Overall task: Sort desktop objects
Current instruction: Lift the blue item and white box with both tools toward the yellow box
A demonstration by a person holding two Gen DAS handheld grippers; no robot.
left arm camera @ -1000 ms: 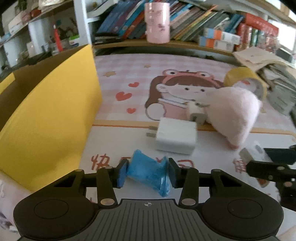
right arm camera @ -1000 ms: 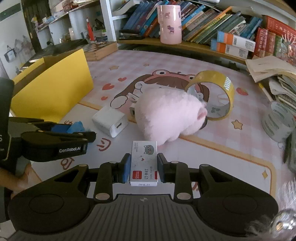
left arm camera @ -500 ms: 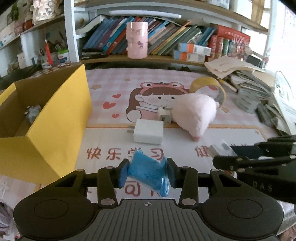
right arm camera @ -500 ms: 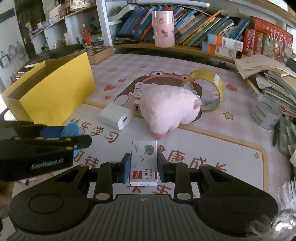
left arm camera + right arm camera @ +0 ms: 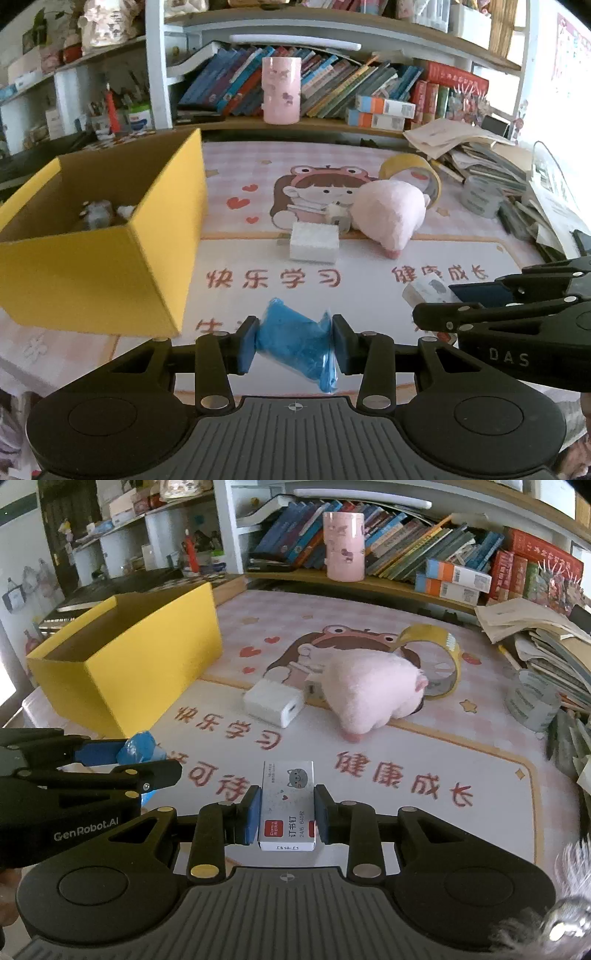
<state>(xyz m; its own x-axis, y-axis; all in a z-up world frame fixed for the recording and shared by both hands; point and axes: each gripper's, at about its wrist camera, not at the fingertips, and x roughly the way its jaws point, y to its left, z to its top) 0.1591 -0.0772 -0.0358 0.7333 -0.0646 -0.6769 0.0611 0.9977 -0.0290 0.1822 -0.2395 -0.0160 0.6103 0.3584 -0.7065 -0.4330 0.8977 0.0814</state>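
a desk with a pink cartoon mat (image 5: 369,266) sits before crowded bookshelves. the step in hand looks like carrying two picked items to the yellow box (image 5: 110,236), at the left of both views. the left gripper (image 5: 295,343) is clamped on a crumpled blue packet (image 5: 295,341), its long axis slanting down-right. the right gripper (image 5: 286,814) pinches a staple box (image 5: 288,801), long axis pointing away up the frame. next, each should go over the box's open top before letting go.
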